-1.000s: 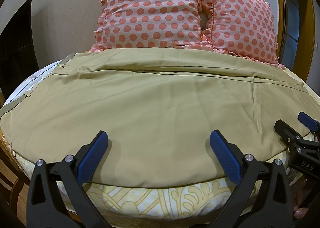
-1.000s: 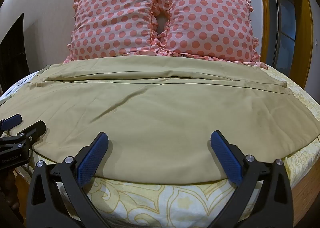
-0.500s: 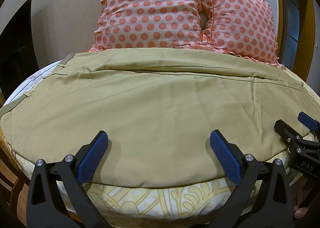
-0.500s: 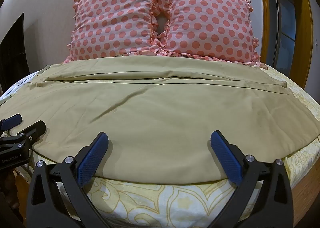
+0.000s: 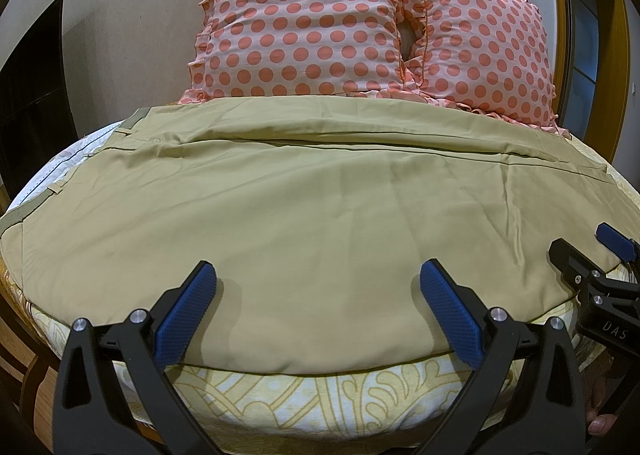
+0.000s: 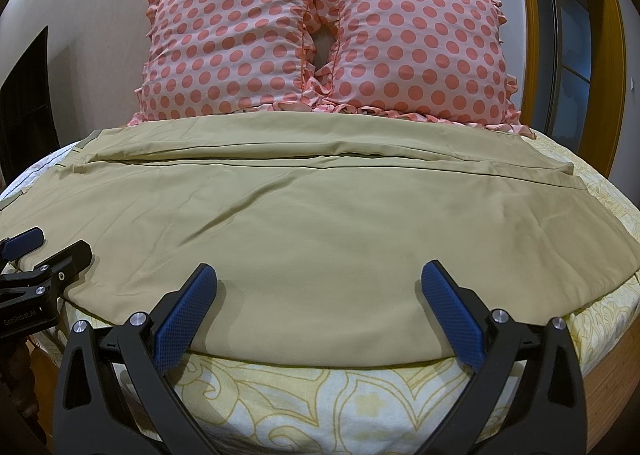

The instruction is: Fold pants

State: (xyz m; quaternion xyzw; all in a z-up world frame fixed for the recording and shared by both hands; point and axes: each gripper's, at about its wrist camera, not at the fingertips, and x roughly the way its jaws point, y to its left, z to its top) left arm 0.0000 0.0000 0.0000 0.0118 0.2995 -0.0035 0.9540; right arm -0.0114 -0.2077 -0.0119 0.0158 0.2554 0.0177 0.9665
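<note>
Khaki pants (image 5: 320, 207) lie flat across the bed, waistband at the left, leg hems at the right, one leg beyond the other; they also show in the right wrist view (image 6: 320, 223). My left gripper (image 5: 318, 309) is open and empty, over the near edge of the pants toward the waist end. My right gripper (image 6: 318, 309) is open and empty, over the near edge toward the hem end. Each gripper shows at the edge of the other's view: the right one (image 5: 588, 255), the left one (image 6: 44, 251).
The bed sheet (image 6: 320, 395) is white with a yellow pattern and hangs over the near edge. Two pink pillows with orange dots (image 6: 320, 39) lean on the wall behind the pants. A wooden frame (image 6: 612, 55) stands at the right.
</note>
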